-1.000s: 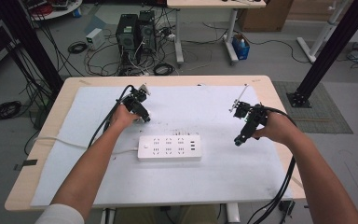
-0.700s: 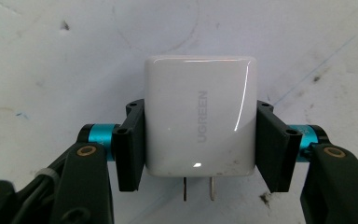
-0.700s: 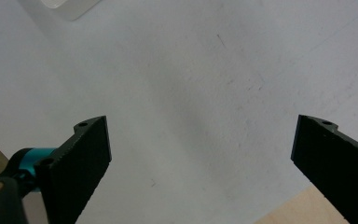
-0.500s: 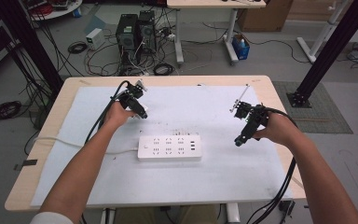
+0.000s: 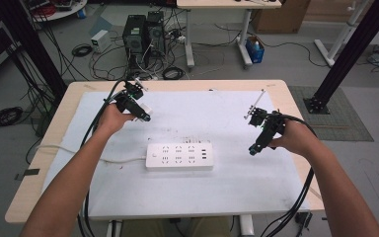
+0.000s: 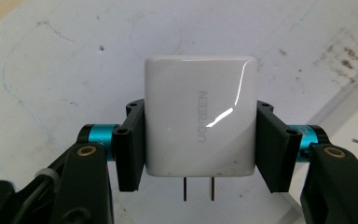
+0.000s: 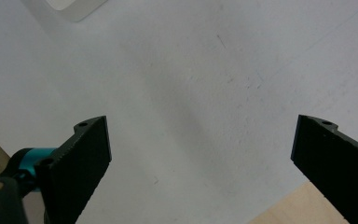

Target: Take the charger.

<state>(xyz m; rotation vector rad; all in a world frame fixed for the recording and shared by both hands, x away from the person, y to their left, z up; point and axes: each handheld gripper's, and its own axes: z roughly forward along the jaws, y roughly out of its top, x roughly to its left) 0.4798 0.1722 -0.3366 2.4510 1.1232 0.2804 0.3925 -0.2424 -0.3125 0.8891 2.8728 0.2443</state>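
**Left gripper's got the charger, right one's just hanging out**

No real containers here. In the high view the white power strip [image 5: 179, 156] lies flat in the middle of the frame on the white mat [image 5: 212, 192], and its sockets look empty. The left gripper [image 5: 145, 117], upper left of centre, is clamped on the white charger [image 6: 199, 115]: the left gripper view shows both pads squeezing its sides, prongs pointing to the bottom of the frame. It's held above the mat, up-left of the strip. The right gripper [image 5: 253, 149] sits right of centre, tilted down toward the mat, jaws spread wide with nothing between them.
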